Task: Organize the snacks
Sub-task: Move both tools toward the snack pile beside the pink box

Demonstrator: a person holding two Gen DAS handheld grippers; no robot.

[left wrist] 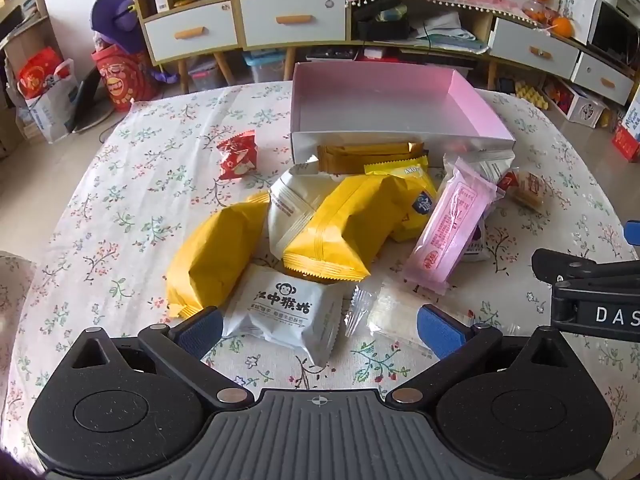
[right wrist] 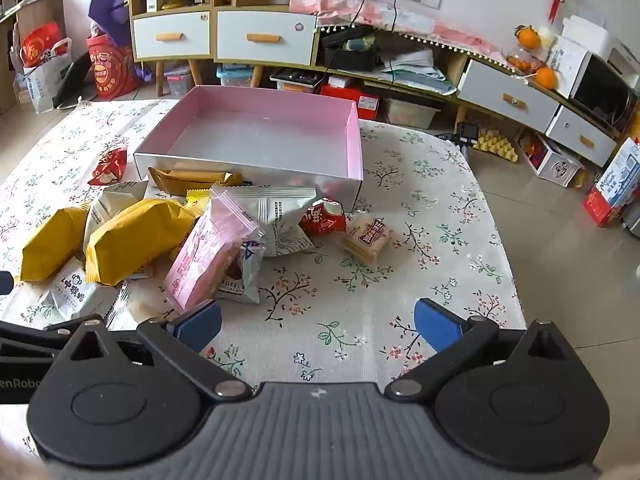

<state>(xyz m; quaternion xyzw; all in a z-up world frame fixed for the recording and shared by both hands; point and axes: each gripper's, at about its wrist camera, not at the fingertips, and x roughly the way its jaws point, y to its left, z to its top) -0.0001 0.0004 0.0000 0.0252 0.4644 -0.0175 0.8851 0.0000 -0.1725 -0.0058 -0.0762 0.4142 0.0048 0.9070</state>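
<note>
An empty pink-lined box (left wrist: 384,100) (right wrist: 264,132) stands at the far side of the flowered table. In front of it lies a heap of snack packs: yellow packs (left wrist: 340,220) (right wrist: 136,236), a pink pack (left wrist: 452,224) (right wrist: 208,256), a white monkey-logo pack (left wrist: 284,312) (right wrist: 72,292), a small red pack (left wrist: 238,155) (right wrist: 108,168). My left gripper (left wrist: 320,330) is open just above the white monkey-logo pack and a clear wrapper (left wrist: 394,312). My right gripper (right wrist: 316,326) is open and empty over bare tablecloth, right of the heap.
A red candy (right wrist: 323,219) and a wafer pack (right wrist: 368,238) lie right of the heap. The right gripper's body (left wrist: 592,292) shows at the left view's right edge. The table edge (right wrist: 504,240) drops to the floor on the right. Cabinets and boxes stand behind.
</note>
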